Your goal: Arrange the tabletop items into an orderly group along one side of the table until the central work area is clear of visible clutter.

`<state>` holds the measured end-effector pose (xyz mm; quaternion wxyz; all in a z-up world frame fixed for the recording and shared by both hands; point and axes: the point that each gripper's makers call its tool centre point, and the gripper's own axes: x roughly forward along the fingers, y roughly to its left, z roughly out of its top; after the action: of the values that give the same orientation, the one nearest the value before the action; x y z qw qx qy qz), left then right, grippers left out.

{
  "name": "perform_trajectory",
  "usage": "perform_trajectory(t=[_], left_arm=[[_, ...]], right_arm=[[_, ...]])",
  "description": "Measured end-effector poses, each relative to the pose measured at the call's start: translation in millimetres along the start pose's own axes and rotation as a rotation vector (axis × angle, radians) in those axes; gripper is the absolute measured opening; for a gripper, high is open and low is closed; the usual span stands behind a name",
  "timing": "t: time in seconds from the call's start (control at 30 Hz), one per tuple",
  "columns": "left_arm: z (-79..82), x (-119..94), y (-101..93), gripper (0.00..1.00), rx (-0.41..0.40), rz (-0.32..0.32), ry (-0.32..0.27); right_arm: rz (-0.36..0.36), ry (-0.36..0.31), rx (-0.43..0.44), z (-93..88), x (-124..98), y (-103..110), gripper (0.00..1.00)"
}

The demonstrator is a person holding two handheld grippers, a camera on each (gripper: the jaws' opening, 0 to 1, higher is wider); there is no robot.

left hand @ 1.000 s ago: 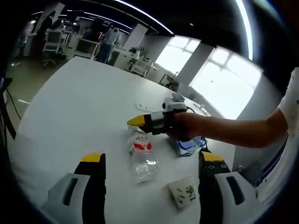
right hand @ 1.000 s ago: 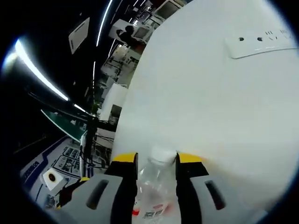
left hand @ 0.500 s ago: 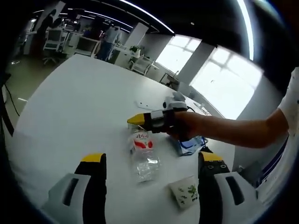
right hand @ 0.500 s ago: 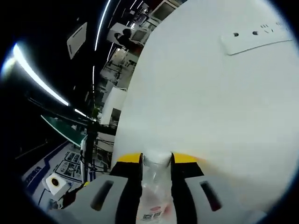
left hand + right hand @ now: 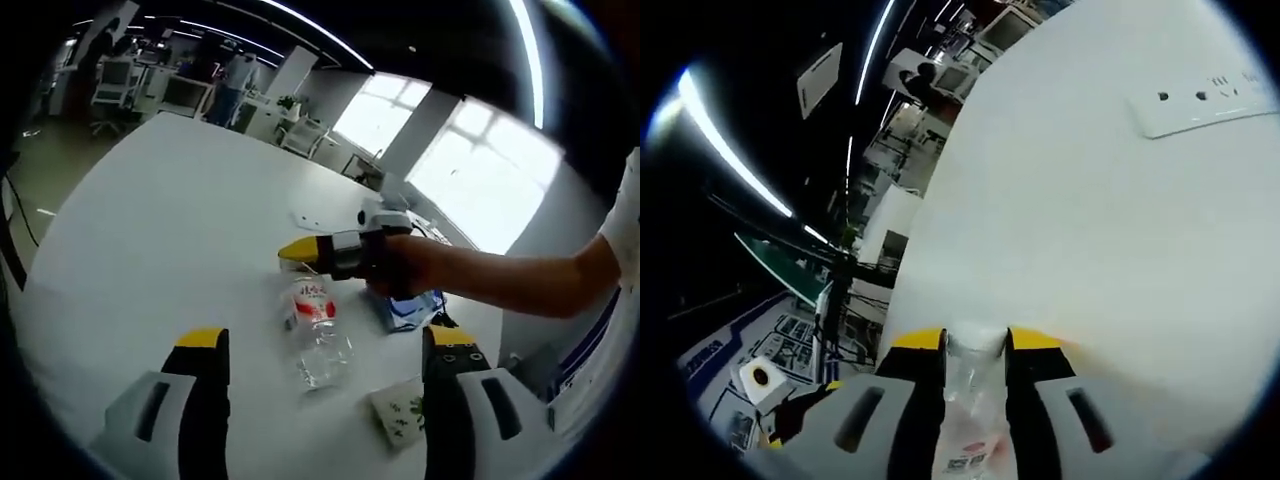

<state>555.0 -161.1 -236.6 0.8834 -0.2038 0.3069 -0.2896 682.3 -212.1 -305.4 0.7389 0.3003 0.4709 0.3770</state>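
A clear, crumpled plastic bottle point(image 5: 320, 335) with a red label hangs by its neck from my right gripper point(image 5: 300, 254), which reaches in from the right in a person's hand. In the right gripper view the yellow-tipped jaws point(image 5: 975, 342) are shut on the bottle point(image 5: 970, 425) just below its white cap. My left gripper point(image 5: 328, 345) stands open in front of the bottle, one jaw on each side and apart from it. A paper cup point(image 5: 398, 418) with a green print lies by the right jaw. I cannot tell whether the bottle's base touches the table.
A blue and white packet point(image 5: 410, 310) lies behind the cup on the white table point(image 5: 160, 230). A white power strip point(image 5: 1205, 98) lies flat farther out, also seen as the strip point(image 5: 310, 222). Office desks and chairs stand beyond the table's far edge.
The right jaws closed from a loose straddle onto the bottle's neck. The bottle has since shifted slightly right and its neck end has risen with the gripper. The left gripper stayed open.
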Motion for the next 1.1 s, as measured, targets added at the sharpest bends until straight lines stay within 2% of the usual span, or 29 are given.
perform_trajectory(t=[0.47, 0.83, 0.97, 1.1], left_arm=[[9.6, 33, 1.6, 0.77, 0.027, -0.06, 0.019], [0.5, 71, 4.0, 0.7, 0.04, -0.106, 0.075], [-6.2, 83, 1.4, 0.66, 0.047, -0.163, 0.095], [-6.7, 90, -7.3, 0.64, 0.001, -0.252, 0.091]], right_arm=[[0.024, -0.02, -0.089, 2.9, -13, 16, 0.2], [0.036, -0.033, -0.167, 1.0, -22, 33, 0.2], [0.038, -0.029, -0.209, -0.1, -25, 40, 0.2], [0.044, -0.03, -0.232, -2.0, -28, 45, 0.2]])
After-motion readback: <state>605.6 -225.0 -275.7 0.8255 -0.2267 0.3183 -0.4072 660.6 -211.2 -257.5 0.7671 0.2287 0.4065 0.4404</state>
